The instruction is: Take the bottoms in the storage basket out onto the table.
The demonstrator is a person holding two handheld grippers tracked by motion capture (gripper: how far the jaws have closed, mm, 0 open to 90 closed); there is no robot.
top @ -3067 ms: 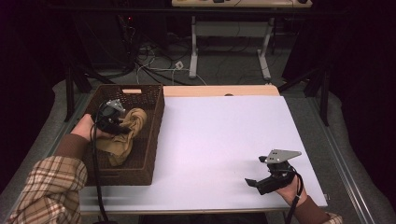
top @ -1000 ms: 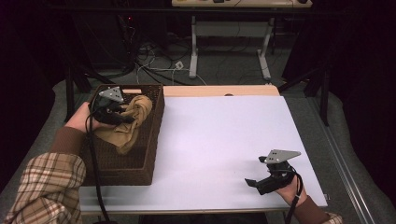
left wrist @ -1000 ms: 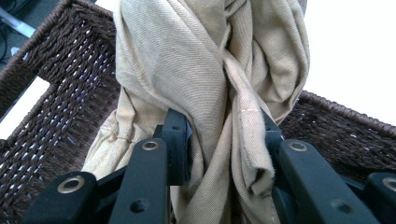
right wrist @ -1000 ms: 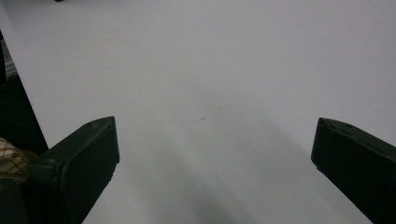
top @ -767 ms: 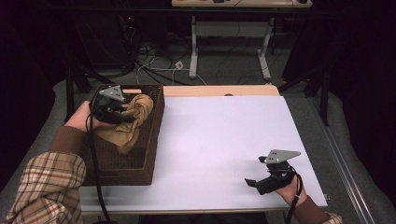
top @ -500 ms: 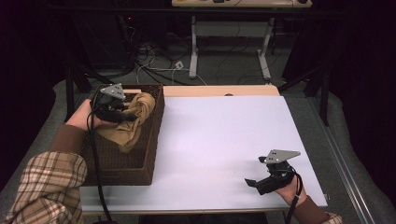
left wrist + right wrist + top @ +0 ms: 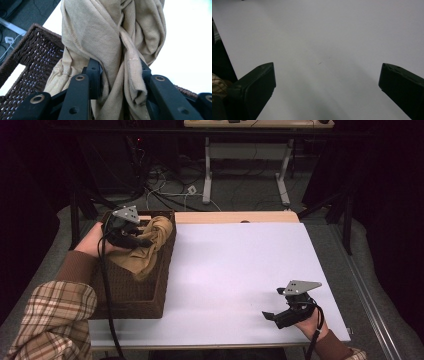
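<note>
Left gripper [image 7: 142,239] is clamped on a bunched tan cotton cloth [image 7: 145,251], which hangs over the far part of the dark brown woven wicker basket [image 7: 150,295] at the left edge of the white table top [image 7: 240,270]; in the left gripper view the cloth's [image 7: 112,50] folds cover both pads and its lower end is cut off. The basket floor under the cloth is hidden. Right gripper [image 7: 272,312] rests near the table's front right corner, jaws wide apart, nothing between them.

Overhead light is brightening the white rectangular tabletop [image 7: 240,270] while the surroundings are staying dark; close black jaws are blurring softly.
</note>
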